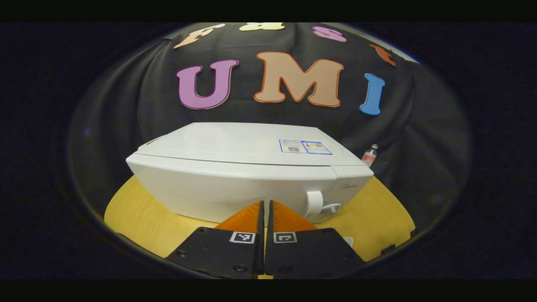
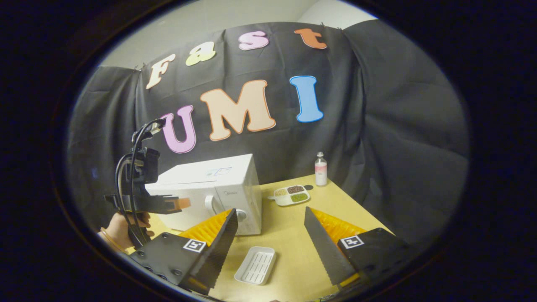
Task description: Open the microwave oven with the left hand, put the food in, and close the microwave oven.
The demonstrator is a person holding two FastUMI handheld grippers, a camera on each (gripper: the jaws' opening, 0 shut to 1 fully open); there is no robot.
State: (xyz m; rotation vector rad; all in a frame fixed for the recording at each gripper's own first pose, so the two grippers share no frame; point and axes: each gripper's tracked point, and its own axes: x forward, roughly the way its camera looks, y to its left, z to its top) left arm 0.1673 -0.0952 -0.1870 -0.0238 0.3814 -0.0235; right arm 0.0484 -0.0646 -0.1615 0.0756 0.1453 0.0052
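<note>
The white microwave oven (image 1: 235,176) stands on the wooden table with its door closed. Its curved handle (image 1: 314,203) is at the door's right side, beside a round knob (image 1: 331,208). My left gripper (image 1: 265,204) is shut and empty, a short way in front of the door and just left of the handle. In the right gripper view the microwave (image 2: 214,188) is at the left, with the left gripper (image 2: 182,203) held by a hand (image 2: 121,230) in front of it. The divided food plate (image 2: 291,195) lies right of the oven. My right gripper (image 2: 270,209) hangs open and empty above the table.
A small white ridged tray (image 2: 256,264) lies on the table (image 2: 293,251) below the right gripper. A little bottle (image 2: 321,168) stands at the table's back right edge, also seen behind the oven as the bottle (image 1: 369,155).
</note>
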